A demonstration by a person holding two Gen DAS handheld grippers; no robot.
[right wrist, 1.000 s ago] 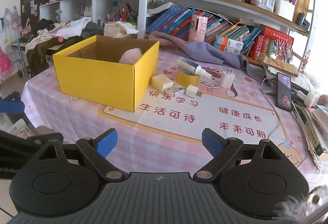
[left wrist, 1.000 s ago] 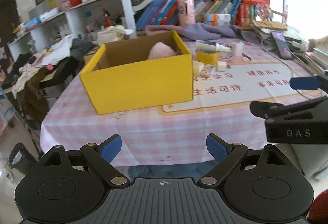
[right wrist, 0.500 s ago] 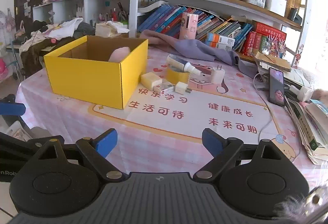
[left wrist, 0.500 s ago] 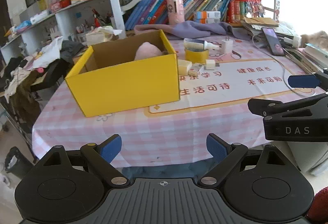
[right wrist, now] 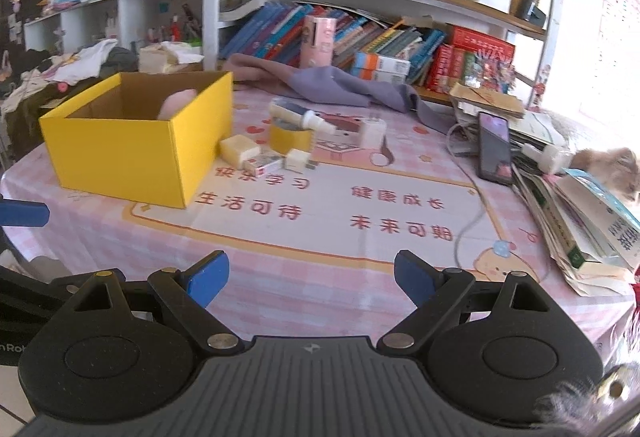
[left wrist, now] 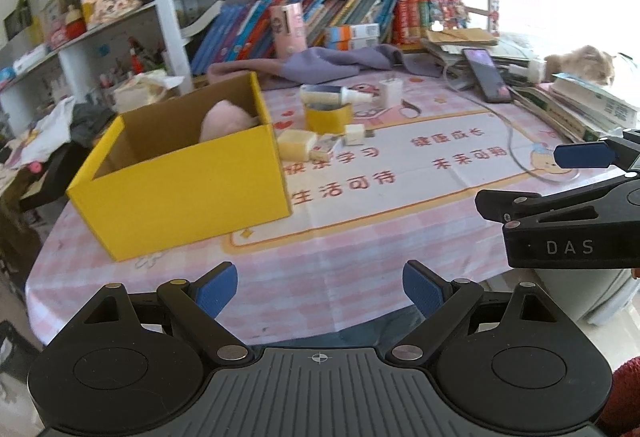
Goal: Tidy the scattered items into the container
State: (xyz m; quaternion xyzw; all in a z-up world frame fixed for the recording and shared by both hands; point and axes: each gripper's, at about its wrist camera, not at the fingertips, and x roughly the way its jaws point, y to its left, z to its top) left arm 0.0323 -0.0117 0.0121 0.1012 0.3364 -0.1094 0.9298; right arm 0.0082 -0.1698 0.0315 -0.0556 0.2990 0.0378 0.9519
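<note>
Several small things wait in a cluster just beside the right wall of the yellow box (right wrist: 132, 145), on the pink checked tablecloth (right wrist: 320, 265). One soft pink item (left wrist: 226, 119) already lies inside the box.

Nearest the box is a pale yellow block (right wrist: 239, 150), probably soap or an eraser: light, stiff, and easy to pinch across its flat sides. Touching it on the right is a small flat carton (right wrist: 267, 163), light and likely to crush if squeezed hard, so its short edges look the safer hold. Next comes a small white plug (right wrist: 298, 159), hard and boxy, which should sit firmly between the pads. Behind them stands a yellow tape roll (right wrist: 290, 138) with a white bottle (right wrist: 298, 113) lying across its top. The bottle is round and smooth, so it may roll or slip; gripping across its body near the middle seems best, and it should come off before the roll is lifted. A white charger (right wrist: 371, 133) stands further right.

The left gripper (left wrist: 320, 287) and the right gripper (right wrist: 310, 277) both hover at the near edge of the table, well apart from the cluster, with fingers spread wide and nothing between them.
</note>
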